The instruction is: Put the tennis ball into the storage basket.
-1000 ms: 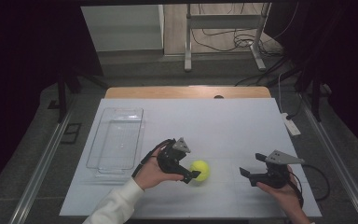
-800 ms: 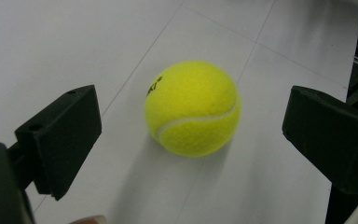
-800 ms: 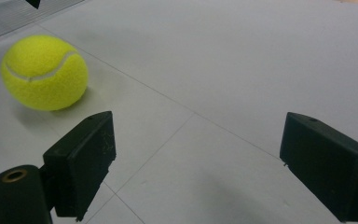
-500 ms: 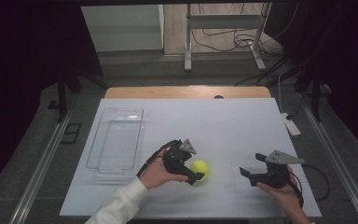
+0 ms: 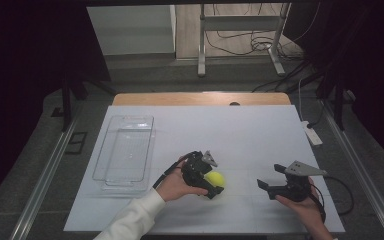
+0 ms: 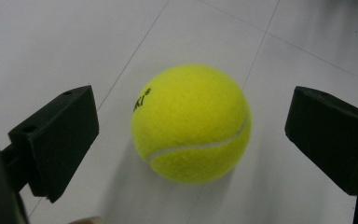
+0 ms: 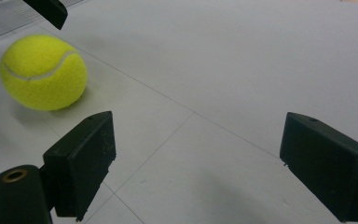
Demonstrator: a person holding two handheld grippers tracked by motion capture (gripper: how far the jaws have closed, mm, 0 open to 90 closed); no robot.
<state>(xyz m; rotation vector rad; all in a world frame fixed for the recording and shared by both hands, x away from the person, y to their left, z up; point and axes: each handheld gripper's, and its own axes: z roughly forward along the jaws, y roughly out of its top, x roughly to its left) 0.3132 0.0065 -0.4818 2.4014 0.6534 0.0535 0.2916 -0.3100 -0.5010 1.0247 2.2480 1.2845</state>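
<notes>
**Tennis ball bracketed by left jaws, not gripped**

The white bench (image 5: 260, 130) was seen carrying a clear tray (image 5: 125, 152) at its left. The left gripper (image 6: 191, 135) had just been opening; its jaws were spread, the tennis ball (image 6: 191, 123) resting on the bench between them, untouched. The right gripper (image 7: 196, 163) was held well apart, jaws spread on nothing.

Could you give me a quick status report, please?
Left gripper open, jaws just widened, straddling tennis ball, no contact. Right gripper open, idle. Nothing in the way.
</notes>
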